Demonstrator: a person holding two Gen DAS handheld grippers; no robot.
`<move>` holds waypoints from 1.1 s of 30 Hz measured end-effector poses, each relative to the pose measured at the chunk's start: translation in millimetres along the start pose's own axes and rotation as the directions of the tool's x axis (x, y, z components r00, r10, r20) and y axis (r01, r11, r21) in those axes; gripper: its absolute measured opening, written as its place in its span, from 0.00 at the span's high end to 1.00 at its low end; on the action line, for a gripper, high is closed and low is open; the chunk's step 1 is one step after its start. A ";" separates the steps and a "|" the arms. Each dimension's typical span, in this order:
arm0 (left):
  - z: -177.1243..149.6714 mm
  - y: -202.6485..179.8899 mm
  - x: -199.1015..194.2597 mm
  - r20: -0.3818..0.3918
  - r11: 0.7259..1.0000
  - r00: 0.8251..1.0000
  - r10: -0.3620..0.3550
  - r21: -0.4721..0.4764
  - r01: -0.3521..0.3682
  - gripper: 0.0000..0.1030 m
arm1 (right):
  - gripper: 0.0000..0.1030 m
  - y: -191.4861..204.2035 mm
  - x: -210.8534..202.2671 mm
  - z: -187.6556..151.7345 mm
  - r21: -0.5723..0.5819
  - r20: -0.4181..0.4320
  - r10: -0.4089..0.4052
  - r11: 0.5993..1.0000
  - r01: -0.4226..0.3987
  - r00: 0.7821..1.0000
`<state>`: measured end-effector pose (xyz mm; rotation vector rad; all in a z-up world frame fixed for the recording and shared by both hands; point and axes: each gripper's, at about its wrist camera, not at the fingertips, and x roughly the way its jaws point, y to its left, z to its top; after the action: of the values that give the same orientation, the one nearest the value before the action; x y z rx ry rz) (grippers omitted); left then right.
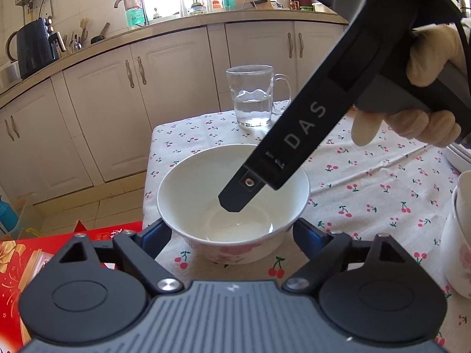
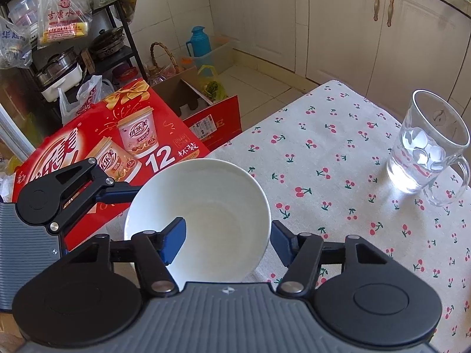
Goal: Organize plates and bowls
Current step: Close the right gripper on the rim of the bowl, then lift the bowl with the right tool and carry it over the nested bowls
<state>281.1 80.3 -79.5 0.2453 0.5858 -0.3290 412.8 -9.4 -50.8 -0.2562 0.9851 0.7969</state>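
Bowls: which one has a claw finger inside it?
The middle bowl: a black claw finger dips into it. The stacked ones at the edge have none.

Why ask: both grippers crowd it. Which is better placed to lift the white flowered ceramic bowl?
Probably the right gripper: one finger sits inside the white flowered ceramic bowl, the other outside its rim, ready to pinch the wall. The left gripper only flanks the bowl's wide body.
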 end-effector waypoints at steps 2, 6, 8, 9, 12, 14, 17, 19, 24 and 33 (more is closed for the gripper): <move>0.2 0.8 0.2 -0.001 1.000 1.000 -0.001 -0.001 0.001 0.14 | 0.37 -0.3 0.1 -0.2 0.002 0.002 0.006 1.000 -0.006 1.000; 1.5 2.0 -0.1 -0.009 1.000 1.000 -0.002 -0.002 0.002 0.14 | 0.37 -1.2 -0.5 -0.8 0.010 0.007 0.011 1.000 -0.011 1.000; 2.3 2.4 0.0 -0.016 1.000 1.000 -0.005 -0.007 0.005 0.14 | 0.37 -1.1 -1.1 -0.8 0.010 0.007 0.013 1.000 -0.013 1.000; 2.9 2.5 -0.4 -0.020 1.000 1.000 -0.007 -0.011 0.007 0.14 | 0.37 -0.9 -2.0 -0.9 0.010 0.009 0.014 1.000 -0.014 1.000; 4.8 0.6 -4.4 -0.029 1.000 1.000 -0.010 -0.014 0.010 0.14 | 0.37 0.3 -5.5 -1.9 0.012 0.011 0.022 1.000 -0.022 1.000; 6.7 -2.7 -9.7 -0.030 1.000 0.999 -0.012 -0.008 0.011 0.14 | 0.37 1.7 -9.3 -3.6 0.012 0.014 0.024 1.000 -0.024 1.000; 9.9 -7.8 -20.7 -0.033 1.000 0.999 -0.020 -0.005 0.020 0.14 | 0.37 4.2 -18.0 -8.1 0.012 0.020 0.028 1.000 -0.028 0.999; 11.9 -12.0 -29.7 -0.030 1.000 0.999 -0.024 -0.002 0.024 0.14 | 0.37 6.7 -26.2 -12.7 0.010 0.023 0.033 0.999 -0.034 0.999; 16.4 -24.6 -53.5 -0.014 0.999 0.999 -0.039 0.009 0.039 0.14 | 0.37 15.2 -52.0 -24.8 0.006 0.043 0.046 0.999 -0.046 0.998; 24.1 -52.8 -95.9 0.019 0.996 0.997 -0.073 0.051 0.071 0.14 | 0.37 30.3 -105.4 -54.2 0.018 0.097 0.052 0.998 -0.054 0.994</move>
<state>198.4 46.4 -11.8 0.2688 0.5672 -0.4158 324.6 -68.0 10.5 -0.1730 0.9112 0.8395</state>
